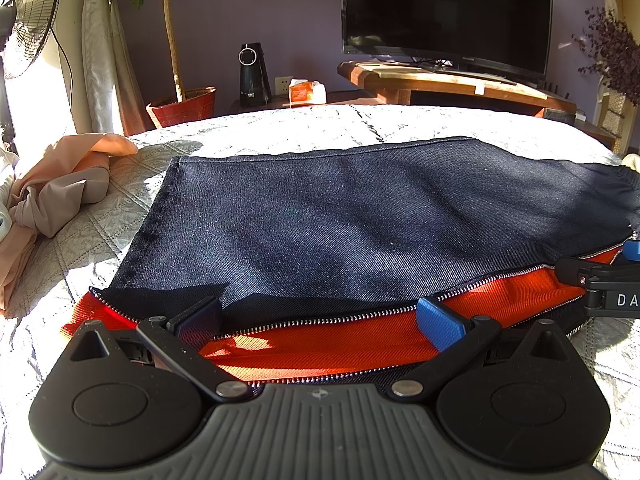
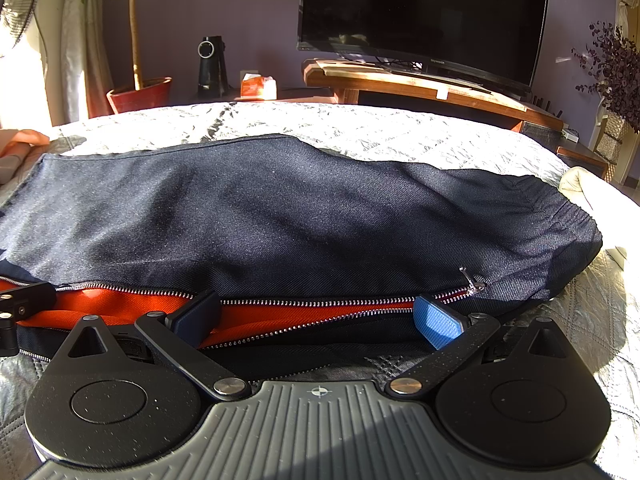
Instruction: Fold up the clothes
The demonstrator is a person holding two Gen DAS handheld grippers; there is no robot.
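A dark navy denim garment (image 1: 340, 216) (image 2: 280, 216) with an orange lining (image 1: 320, 344) (image 2: 120, 304) and a silver zipper (image 2: 316, 302) lies flat across the quilted bed. Its unzipped near edge faces both grippers. My left gripper (image 1: 320, 322) stands open at that edge, its blue pads (image 1: 438, 322) spread wide over the exposed lining. My right gripper (image 2: 318, 318) is open too, straddling the zipper near the pull tab (image 2: 472, 280). Neither holds cloth. The right gripper's fingers (image 1: 600, 276) show at the right edge of the left wrist view.
The bed's grey quilt (image 1: 320, 124) (image 2: 592, 312) is brightly sunlit. A crumpled peach garment (image 1: 60, 184) lies at the left. Beyond the bed stand a TV (image 1: 444, 12) on a wooden stand, a potted plant (image 1: 180, 108), a fan (image 1: 28, 20) and a tissue box (image 1: 306, 92).
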